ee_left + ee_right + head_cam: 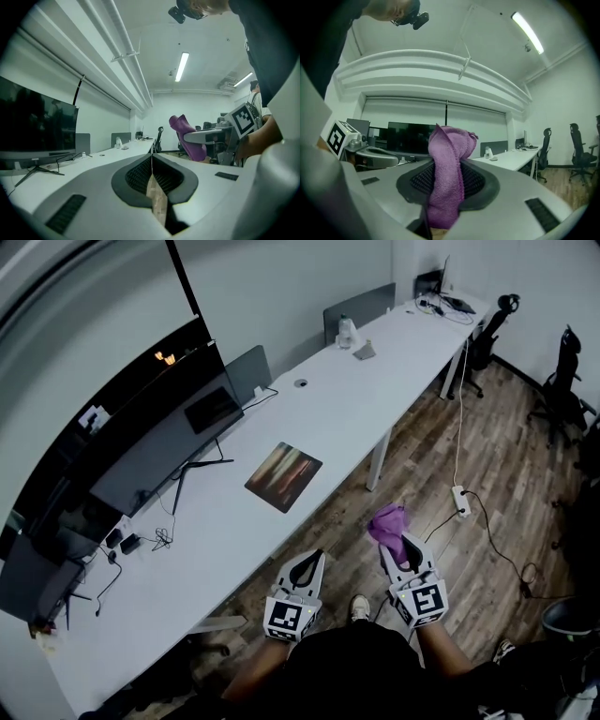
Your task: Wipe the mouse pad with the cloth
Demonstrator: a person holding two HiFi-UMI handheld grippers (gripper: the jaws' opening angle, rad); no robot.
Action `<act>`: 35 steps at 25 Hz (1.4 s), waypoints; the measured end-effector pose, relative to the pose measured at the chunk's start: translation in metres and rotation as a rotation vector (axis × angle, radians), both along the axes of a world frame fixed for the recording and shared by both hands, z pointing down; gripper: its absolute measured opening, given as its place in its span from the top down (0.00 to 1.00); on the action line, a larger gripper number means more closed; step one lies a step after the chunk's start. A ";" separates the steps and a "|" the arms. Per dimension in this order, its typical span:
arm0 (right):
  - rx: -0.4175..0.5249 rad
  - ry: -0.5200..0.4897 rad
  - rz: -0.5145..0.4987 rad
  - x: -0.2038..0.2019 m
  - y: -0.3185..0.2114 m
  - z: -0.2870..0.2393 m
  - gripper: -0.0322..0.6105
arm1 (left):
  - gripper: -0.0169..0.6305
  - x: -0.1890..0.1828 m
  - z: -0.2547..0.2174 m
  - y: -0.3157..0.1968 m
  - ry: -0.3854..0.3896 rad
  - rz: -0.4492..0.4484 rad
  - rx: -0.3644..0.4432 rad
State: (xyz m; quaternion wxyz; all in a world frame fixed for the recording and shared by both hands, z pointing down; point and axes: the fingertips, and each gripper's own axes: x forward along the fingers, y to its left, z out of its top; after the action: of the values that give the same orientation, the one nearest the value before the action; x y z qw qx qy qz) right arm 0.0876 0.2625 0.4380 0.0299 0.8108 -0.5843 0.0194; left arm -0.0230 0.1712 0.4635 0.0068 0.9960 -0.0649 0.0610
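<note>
A dark mouse pad [283, 475] with reddish streaks lies flat on the long white desk [234, 521], near its front edge. My right gripper [401, 554] is shut on a purple cloth [390, 527] that bunches up above the jaws; the cloth [446, 180] fills the right gripper view. My left gripper [306, 570] is shut with nothing in it, its jaws pressed together [152, 176]. Both grippers hang over the wooden floor, short of the desk and well apart from the pad. The cloth [186, 137] and the right gripper also show in the left gripper view.
A large dark monitor [159, 437] stands on the desk left of the pad, with cables [150, 538] by its foot. A bottle [344, 332] sits farther along. A power strip [460, 501] and cord lie on the floor; office chairs [562, 381] stand at right.
</note>
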 end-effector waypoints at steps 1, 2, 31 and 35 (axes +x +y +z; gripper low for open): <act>0.005 0.000 -0.011 0.008 -0.006 0.001 0.74 | 0.94 0.007 0.000 -0.003 0.000 -0.003 0.006; 0.005 0.003 -0.018 0.016 -0.011 0.002 0.74 | 0.94 0.014 -0.001 -0.006 -0.001 -0.007 0.007; -0.019 -0.070 -0.285 0.111 -0.128 0.015 0.74 | 0.94 0.086 0.029 -0.109 -0.064 -0.277 -0.060; -0.019 -0.060 -0.306 0.109 -0.165 0.012 0.74 | 0.94 0.075 0.032 -0.141 -0.049 -0.330 -0.072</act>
State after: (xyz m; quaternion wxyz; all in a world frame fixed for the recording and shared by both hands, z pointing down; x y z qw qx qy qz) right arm 0.1965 0.0972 0.4498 0.0227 0.7110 -0.7014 0.0443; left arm 0.0518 0.0304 0.4954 0.0506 0.9692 -0.2255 0.0856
